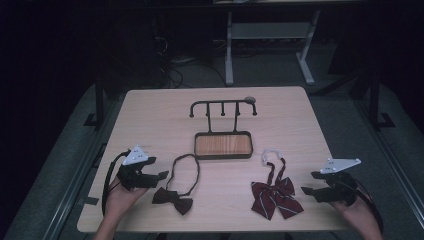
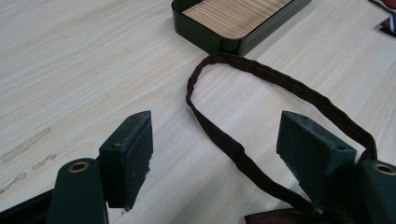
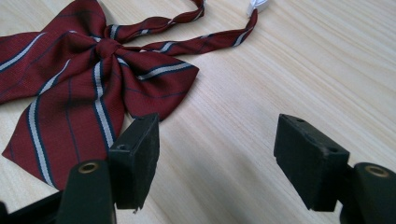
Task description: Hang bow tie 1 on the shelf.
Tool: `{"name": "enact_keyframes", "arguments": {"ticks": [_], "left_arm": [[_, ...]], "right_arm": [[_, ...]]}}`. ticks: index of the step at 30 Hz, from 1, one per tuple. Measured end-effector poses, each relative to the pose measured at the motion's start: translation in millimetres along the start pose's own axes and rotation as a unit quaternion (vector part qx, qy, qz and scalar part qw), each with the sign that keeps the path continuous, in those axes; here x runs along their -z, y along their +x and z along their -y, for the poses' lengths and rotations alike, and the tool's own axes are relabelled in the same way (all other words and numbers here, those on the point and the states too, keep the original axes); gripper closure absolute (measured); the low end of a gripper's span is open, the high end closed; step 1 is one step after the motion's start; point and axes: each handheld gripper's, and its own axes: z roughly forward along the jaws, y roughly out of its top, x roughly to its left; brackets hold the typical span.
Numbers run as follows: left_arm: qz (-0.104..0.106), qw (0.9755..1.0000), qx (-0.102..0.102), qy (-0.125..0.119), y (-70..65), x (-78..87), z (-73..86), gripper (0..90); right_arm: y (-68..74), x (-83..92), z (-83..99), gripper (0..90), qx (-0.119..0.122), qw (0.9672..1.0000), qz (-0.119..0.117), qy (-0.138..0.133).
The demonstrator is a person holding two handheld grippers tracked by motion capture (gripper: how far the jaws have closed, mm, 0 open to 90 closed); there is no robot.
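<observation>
A dark brown bow tie (image 1: 173, 199) lies near the table's front left, its neck band (image 2: 243, 84) looping toward the tray. A red striped ribbon bow (image 1: 275, 197) with a white clasp (image 1: 270, 152) lies at the front right. My left gripper (image 1: 159, 175) hovers just left of the brown bow tie, jaws open; in the left gripper view its gripper (image 2: 215, 149) has the band passing between the jaws on the table, untouched. My right gripper (image 1: 309, 184) sits right of the striped bow (image 3: 88, 88), jaws open and empty; in the right gripper view its gripper (image 3: 217, 154) stands over bare wood.
A dark tray (image 1: 223, 156) with a wooden floor stands at the table's middle; the left gripper view has the tray (image 2: 205, 39) at its top. Behind it rises a black hook rack (image 1: 222, 106). A grey table frame (image 1: 267, 40) stands on the floor beyond the table.
</observation>
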Motion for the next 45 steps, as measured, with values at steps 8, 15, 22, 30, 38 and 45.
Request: {"name": "enact_keyframes", "arguments": {"ticks": [8, 15, 22, 30, 38, 45], "left_arm": [[0.005, 1.0, 0.002, 0.008, -0.8, -2.1, 1.7, 27.1], [0.002, 1.0, -0.001, 0.004, 0.0, -0.1, 2.8, 26.9], [0.001, 1.0, 0.002, 0.0, 0.1, 0.7, 2.6, 26.3], [0.0, 1.0, -0.001, -0.003, 0.3, 0.9, 2.4, 26.3], [0.002, 1.0, -0.003, 0.004, 1.7, 1.0, 3.1, 26.3], [0.002, 1.0, -0.003, 0.005, 2.2, 0.8, 3.2, 26.3]], "right_arm": [[3.4, 0.0, -2.8, 29.6, -0.002, 0.9999, -0.011, -0.003], [10.2, -1.9, -10.7, 29.1, 0.004, 0.9998, -0.018, 0.002], [18.3, 2.8, -25.3, 27.9, 0.015, 0.9996, -0.02, 0.009], [28.7, -2.2, -54.1, 31.1, 0.046, 0.9985, -0.017, 0.023], [30.8, -19.6, -76.5, 35.4, 0.049, 0.997, -0.027, 0.053], [24.7, -26.4, -91.4, 38.3, 0.055, 0.9954, -0.033, 0.071]]}}
